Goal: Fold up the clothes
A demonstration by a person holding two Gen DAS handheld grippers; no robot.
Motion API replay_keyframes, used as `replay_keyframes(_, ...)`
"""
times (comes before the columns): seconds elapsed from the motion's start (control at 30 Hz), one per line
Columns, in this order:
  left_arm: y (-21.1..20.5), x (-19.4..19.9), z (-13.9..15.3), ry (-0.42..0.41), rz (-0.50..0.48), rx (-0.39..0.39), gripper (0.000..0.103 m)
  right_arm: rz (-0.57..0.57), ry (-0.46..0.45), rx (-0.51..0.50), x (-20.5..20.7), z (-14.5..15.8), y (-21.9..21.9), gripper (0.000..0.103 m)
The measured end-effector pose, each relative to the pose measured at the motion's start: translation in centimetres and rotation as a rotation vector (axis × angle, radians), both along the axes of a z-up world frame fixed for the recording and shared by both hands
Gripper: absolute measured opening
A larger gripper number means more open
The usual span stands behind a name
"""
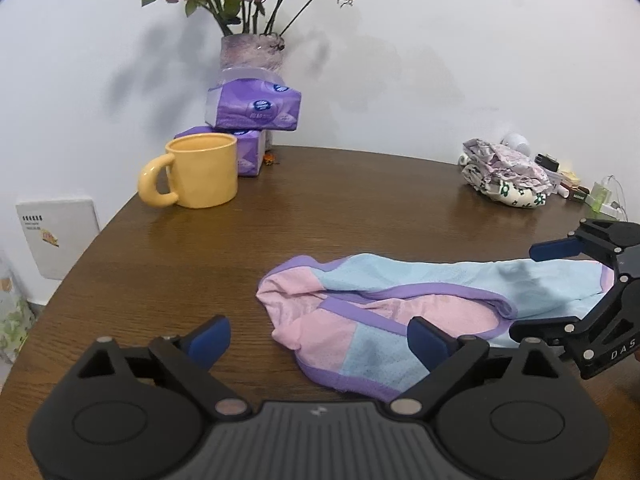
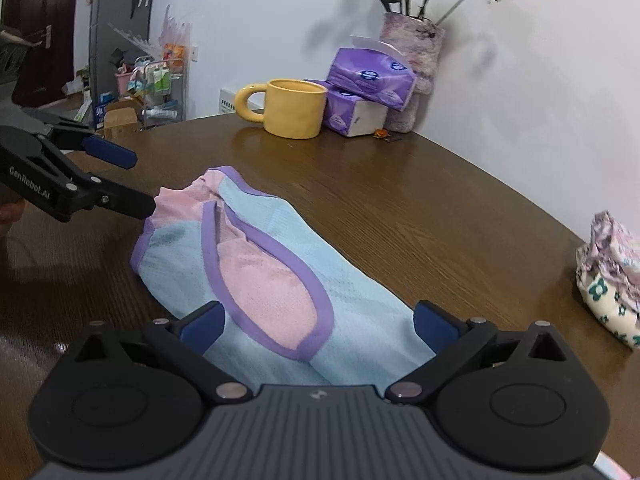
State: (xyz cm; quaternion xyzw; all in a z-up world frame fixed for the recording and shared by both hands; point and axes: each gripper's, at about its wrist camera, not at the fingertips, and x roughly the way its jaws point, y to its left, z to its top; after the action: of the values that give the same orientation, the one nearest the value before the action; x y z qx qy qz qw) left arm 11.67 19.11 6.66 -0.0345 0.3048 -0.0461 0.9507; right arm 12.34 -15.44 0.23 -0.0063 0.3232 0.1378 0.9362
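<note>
A small pink, light-blue and purple-trimmed garment [image 1: 400, 280] [image 2: 264, 276] lies crumpled on the brown wooden table [image 1: 320, 200] [image 2: 400, 200]. My left gripper [image 1: 320, 338] [image 2: 140, 182] is open at the garment's pink end. One of its fingers is over the cloth edge and the other over bare wood. My right gripper [image 2: 320, 326] [image 1: 528, 290] is open at the opposite, light-blue end, and the cloth lies between its blue pads. Neither gripper pinches the fabric.
A yellow mug [image 1: 204, 172] [image 2: 296, 108], purple tissue packs [image 1: 252, 106] [image 2: 368, 76] and a vase of dried roses [image 1: 252, 52] [image 2: 412, 44] stand at the table's far side by the wall. A pile of folded floral clothes [image 1: 504, 176] [image 2: 608, 276] sits at the right.
</note>
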Motion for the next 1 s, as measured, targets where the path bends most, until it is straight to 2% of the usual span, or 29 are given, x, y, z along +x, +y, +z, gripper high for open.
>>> replay_keyframes(0.2, 0.1, 0.3, -0.3, 0.04, -0.033, -0.08, 0.095, 0.001, 0.0, 0.0, 0.0, 0.0, 0.1, 0.102)
replay_keyframes(0.43, 0.2, 1.2, -1.2, 0.104, 0.01, -0.154, 0.094, 0.001, 0.0, 0.0, 0.0, 0.0, 0.1, 0.102)
replay_keyframes(0.67, -0.3, 3.7, -1.9, 0.138, 0.107, -0.152, 0.091, 0.002, 0.0, 0.001, -0.1, 0.0, 0.2, 0.102)
replay_keyframes(0.87, 0.3, 6.0, -2.1, 0.115, 0.189, -0.16, 0.089, 0.002, 0.0, 0.001, -0.1, 0.0, 0.2, 0.102)
replay_keyframes(0.93, 0.1, 6.6, -2.0, 0.112, 0.198, -0.166, 0.081, 0.003, 0.0, 0.001, -0.1, 0.0, 0.2, 0.102)
replay_keyframes(1.0, -0.3, 6.9, -1.9, 0.11, 0.208, -0.163, 0.064, 0.003, 0.0, 0.001, -0.1, 0.0, 0.3, 0.102)
